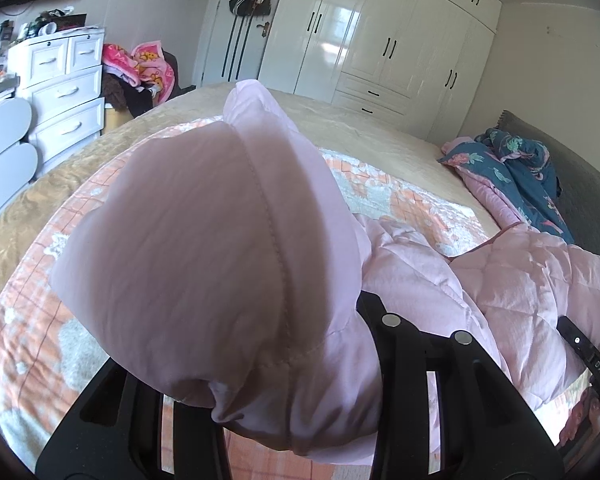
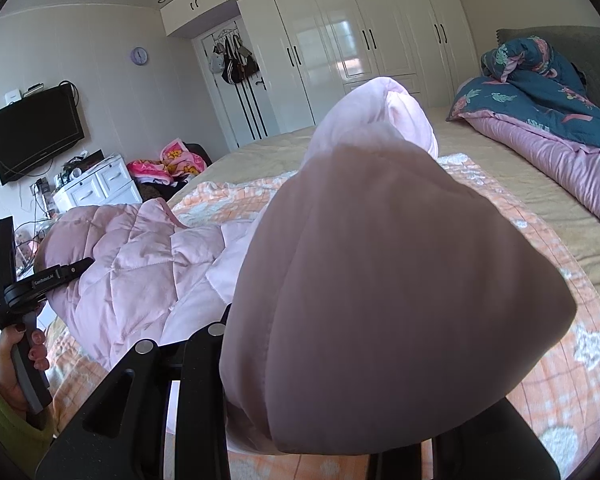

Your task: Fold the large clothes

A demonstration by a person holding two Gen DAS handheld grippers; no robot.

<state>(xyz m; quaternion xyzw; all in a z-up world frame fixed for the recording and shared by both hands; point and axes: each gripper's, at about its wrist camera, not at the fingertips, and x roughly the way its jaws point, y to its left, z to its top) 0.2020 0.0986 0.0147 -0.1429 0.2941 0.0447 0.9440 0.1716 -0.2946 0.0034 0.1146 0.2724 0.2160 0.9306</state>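
A pale pink quilted down jacket (image 1: 512, 280) lies on the bed and is lifted at two ends. My left gripper (image 1: 296, 364) is shut on a bunched pink part of the jacket (image 1: 204, 264), which hides its fingertips. My right gripper (image 2: 320, 384) is shut on another bunched pink part (image 2: 400, 280), its tips hidden too. The quilted body sags between them (image 2: 140, 256). The left gripper's body and the hand holding it show at the left of the right wrist view (image 2: 24, 292).
The bed has a beige cover (image 1: 380, 128) and an orange-and-white checked blanket (image 1: 400, 196) under the jacket. A blue floral quilt with pink lining (image 2: 540, 112) lies near the headboard. White drawers (image 1: 64, 92), a wardrobe (image 1: 380, 40) and a wall TV (image 2: 32, 132) stand around.
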